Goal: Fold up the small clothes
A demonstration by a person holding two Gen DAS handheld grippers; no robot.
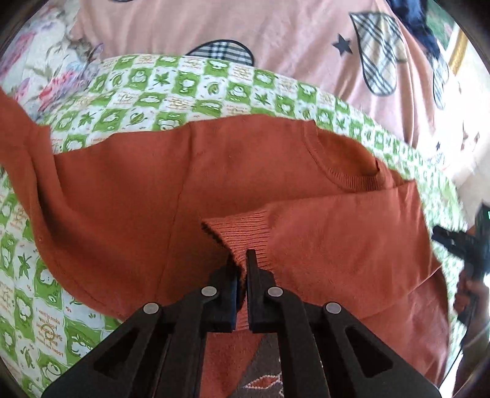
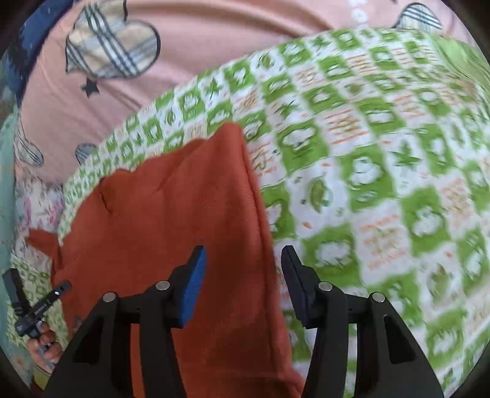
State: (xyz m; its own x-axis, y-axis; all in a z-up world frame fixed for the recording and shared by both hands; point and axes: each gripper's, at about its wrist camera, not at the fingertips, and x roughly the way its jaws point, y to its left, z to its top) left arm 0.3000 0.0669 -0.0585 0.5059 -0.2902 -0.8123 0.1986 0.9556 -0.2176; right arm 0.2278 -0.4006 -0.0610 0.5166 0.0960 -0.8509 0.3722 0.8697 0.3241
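Lying spread across a green-and-white checked cloth (image 1: 196, 91), the rust-orange sweater (image 1: 128, 189) has one sleeve folded in over its body, and the ribbed cuff (image 1: 242, 232) of that sleeve sits pinched between the clenched jaws of the left hand-held gripper (image 1: 242, 260), which points down at the middle of the garment. The round neckline (image 1: 346, 171) shows just beyond and to the right of the cuff. From the other side, the right hand-held gripper (image 2: 243, 254) hangs over the sweater's long straight edge with its jaws apart and nothing pressed between them; the blue pad (image 2: 194, 287) on its left finger is over orange knit, while the other finger is over the checked cloth. That view is smeared with blur. The left gripper, with a hand (image 2: 46, 343) on its handle, shows at the far left edge there. The checked cloth is printed with leaves, flower-like shapes and small lettering, and it lies over a pink bedspread (image 1: 275, 33) with plaid hearts and dark stars. A floral fabric (image 1: 52, 70) shows at the left, and something dark blue (image 1: 419, 27) lies at the far edge.
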